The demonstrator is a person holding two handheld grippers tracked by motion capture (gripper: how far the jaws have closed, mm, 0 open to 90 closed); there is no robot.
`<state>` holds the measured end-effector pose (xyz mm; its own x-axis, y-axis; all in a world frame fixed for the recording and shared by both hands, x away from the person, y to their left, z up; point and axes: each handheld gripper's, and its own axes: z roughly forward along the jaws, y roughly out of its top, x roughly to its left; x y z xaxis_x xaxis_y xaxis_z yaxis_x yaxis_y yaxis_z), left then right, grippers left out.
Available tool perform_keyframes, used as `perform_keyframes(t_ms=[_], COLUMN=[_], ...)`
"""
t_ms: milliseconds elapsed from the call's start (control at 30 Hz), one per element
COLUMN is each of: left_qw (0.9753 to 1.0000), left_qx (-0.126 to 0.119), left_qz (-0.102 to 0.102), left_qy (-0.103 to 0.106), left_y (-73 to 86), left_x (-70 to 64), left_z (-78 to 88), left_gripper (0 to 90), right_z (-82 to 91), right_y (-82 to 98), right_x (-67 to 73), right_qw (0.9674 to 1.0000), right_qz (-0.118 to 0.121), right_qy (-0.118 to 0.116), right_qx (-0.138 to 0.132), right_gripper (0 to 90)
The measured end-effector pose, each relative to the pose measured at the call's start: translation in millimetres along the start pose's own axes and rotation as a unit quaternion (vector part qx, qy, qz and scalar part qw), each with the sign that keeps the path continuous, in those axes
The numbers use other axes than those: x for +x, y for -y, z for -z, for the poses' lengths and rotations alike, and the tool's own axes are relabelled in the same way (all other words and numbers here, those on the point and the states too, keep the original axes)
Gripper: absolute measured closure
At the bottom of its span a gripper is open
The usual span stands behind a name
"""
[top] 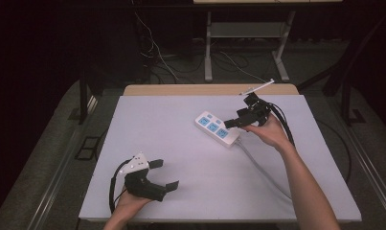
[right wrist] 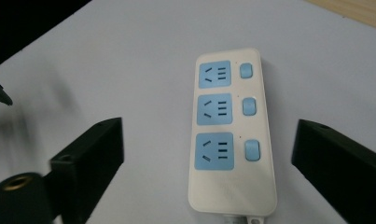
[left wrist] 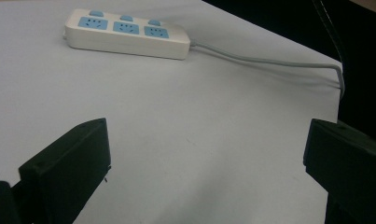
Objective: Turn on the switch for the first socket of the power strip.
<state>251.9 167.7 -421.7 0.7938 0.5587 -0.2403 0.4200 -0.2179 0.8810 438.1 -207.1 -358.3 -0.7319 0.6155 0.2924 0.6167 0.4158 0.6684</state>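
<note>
Power strip right of frame centre on table, cable trailing lower right. Rigid, smooth, light; best grasped across narrow sides. Right gripper open above; left gripper open, idle.

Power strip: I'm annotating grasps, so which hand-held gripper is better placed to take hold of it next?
Right. The right hand-held gripper hangs over the power strip, open jaws either side of it. The left hand-held gripper sits far off near the table's front edge.
</note>
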Motion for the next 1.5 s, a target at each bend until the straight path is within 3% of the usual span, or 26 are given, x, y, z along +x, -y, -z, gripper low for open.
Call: perform_keyframes(t_ms=[67, 133, 167, 233, 433, 667, 1233, 1500], left_qw=[1.0, 1.0, 1.0, 1.0, 1.0, 1.0, 1.0, 1.0], left_qx=[0.0, 0.0, 0.0, -0.001, -0.001, -0.006, -0.004, -0.005], left_qz=[0.0, 0.0, 0.0, -0.002, -0.002, -0.002, -0.003, -0.003], left_qy=[0.0, 0.0, 0.0, -0.002, -0.002, -0.005, -0.004, -0.005], left_y=[0.0, 0.1, 0.1, 0.0, 0.1, 0.0, 0.0, -0.2], left_x=[0.1, 0.2, 0.1, 0.2, 0.1, 0.7, 1.1, 1.9], left_z=[0.0, 0.0, 0.1, 0.3, 0.2, 1.3, 0.9, 0.9], left_gripper=[0.0, 0.0, 0.0, 0.0, 0.0, 0.0, 0.0, 0.0], right_z=[-0.2, -0.3, -1.4, -2.1, -5.3, -9.2, -20.8, -27.3], right_y=[-0.5, -0.7, -0.8, -0.9, -0.1, 0.6, 4.4, 6.6], right_x=[-1.1, -1.4, -2.4, -3.2, -9.4, -17.9, -33.2, -36.9], right_qw=[0.9999, 0.9999, 0.9999, 0.9998, 0.9997, 0.9996, 0.9992, 0.9991], right_qz=[-0.002, -0.002, 0.0, -0.001, -0.006, -0.011, -0.023, -0.029], right_qy=[0.006, 0.007, 0.014, 0.019, 0.016, 0.01, 0.006, 0.001], right_qx=[-0.01, -0.011, -0.01, -0.008, -0.015, -0.023, -0.031, -0.031], right_gripper=[20.6, 25.4, 34.5, 36.8, 57.4, 72.5, 89.0, 89.2])
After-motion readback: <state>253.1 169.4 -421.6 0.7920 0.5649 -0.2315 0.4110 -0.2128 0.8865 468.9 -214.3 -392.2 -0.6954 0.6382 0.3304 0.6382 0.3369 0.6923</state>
